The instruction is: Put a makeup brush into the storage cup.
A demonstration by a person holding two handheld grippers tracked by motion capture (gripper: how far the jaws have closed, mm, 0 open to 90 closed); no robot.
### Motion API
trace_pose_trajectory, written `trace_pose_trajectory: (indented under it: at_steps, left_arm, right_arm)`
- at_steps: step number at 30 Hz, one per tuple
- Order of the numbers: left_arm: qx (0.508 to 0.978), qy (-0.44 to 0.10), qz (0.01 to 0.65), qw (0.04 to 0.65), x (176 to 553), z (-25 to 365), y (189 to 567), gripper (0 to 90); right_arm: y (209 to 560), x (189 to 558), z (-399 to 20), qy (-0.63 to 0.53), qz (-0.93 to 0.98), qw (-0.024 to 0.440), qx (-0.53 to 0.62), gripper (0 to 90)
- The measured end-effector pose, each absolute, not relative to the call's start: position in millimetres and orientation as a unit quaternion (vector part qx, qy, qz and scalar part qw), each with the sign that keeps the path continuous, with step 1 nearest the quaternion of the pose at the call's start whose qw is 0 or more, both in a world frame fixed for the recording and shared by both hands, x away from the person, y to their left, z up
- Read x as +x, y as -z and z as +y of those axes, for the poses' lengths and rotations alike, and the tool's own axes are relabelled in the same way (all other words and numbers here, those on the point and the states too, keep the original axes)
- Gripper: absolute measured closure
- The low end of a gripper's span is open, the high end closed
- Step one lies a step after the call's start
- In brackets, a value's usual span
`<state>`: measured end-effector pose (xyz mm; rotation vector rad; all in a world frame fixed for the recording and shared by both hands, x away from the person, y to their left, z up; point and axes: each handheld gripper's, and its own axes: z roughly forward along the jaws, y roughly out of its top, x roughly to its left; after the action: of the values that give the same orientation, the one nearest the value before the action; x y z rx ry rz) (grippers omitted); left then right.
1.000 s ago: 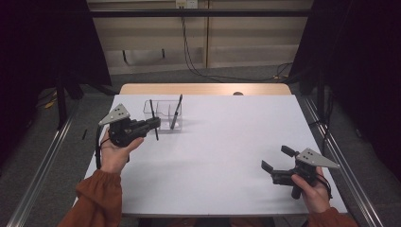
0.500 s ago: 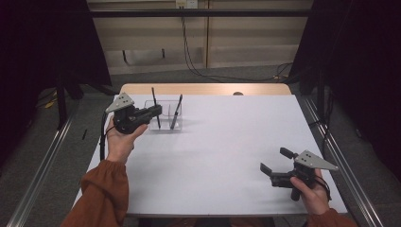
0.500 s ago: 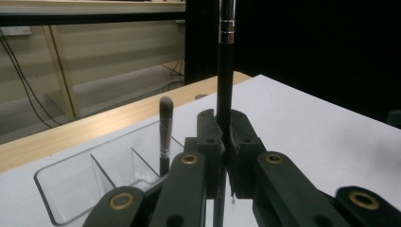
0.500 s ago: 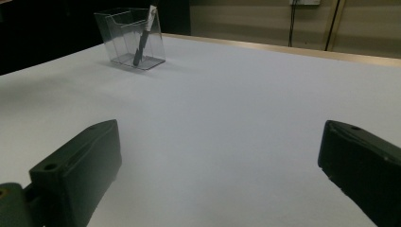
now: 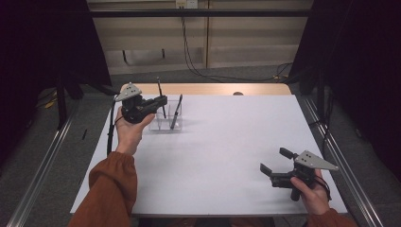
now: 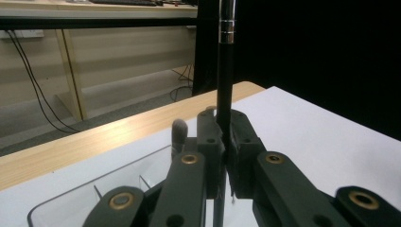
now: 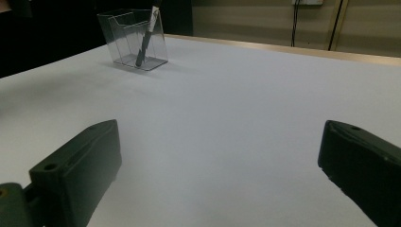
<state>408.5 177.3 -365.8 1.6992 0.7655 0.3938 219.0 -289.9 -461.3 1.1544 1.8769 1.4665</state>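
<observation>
Surface (image 5: 222, 156): white sheet over a light wood top, wood strip visible along the far edge. One item stands directly on it: a clear plastic holder (image 5: 166, 124) with compartments, far-left area, near the wood strip. A dark pen (image 5: 176, 112) leans tilted inside it. Small dark object (image 5: 238, 93) sits at the far edge; can't tell what.

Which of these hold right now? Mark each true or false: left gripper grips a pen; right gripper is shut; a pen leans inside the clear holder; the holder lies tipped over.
1. The left gripper grips a pen. True.
2. The right gripper is shut. False: its fingers stand wide apart with nothing between them.
3. A second pen leans inside the clear holder. True.
4. The holder lies tipped over. False: it stands upright on the table.
</observation>
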Motion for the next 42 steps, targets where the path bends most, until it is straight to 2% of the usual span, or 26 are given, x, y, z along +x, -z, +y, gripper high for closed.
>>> trace_pose_trajectory:
  at_steps: [10, 17, 24, 42]
  left_arm:
    - [0.724, -0.173, 0.341, 0.574, 425.9, 159.5, 376.1, 85.6]
    - [0.724, -0.197, 0.336, 0.569, 434.3, 151.2, 375.0, 85.6]
    - [0.725, -0.192, 0.345, 0.564, 440.7, 147.2, 382.6, 85.6]
    - [0.742, -0.195, 0.338, 0.545, 445.0, 139.7, 398.2, 85.6]
  right_arm:
    - [461.7, 219.1, -289.8, -0.539, 0.686, 0.239, 0.426, 0.0]
    - [461.8, 218.9, -289.9, -0.541, 0.685, 0.24, 0.424, 0.0]
    - [461.2, 218.7, -290.8, -0.538, 0.686, 0.249, 0.422, 0.1]
    - [461.7, 218.3, -290.9, -0.542, 0.685, 0.24, 0.424, 0.0]
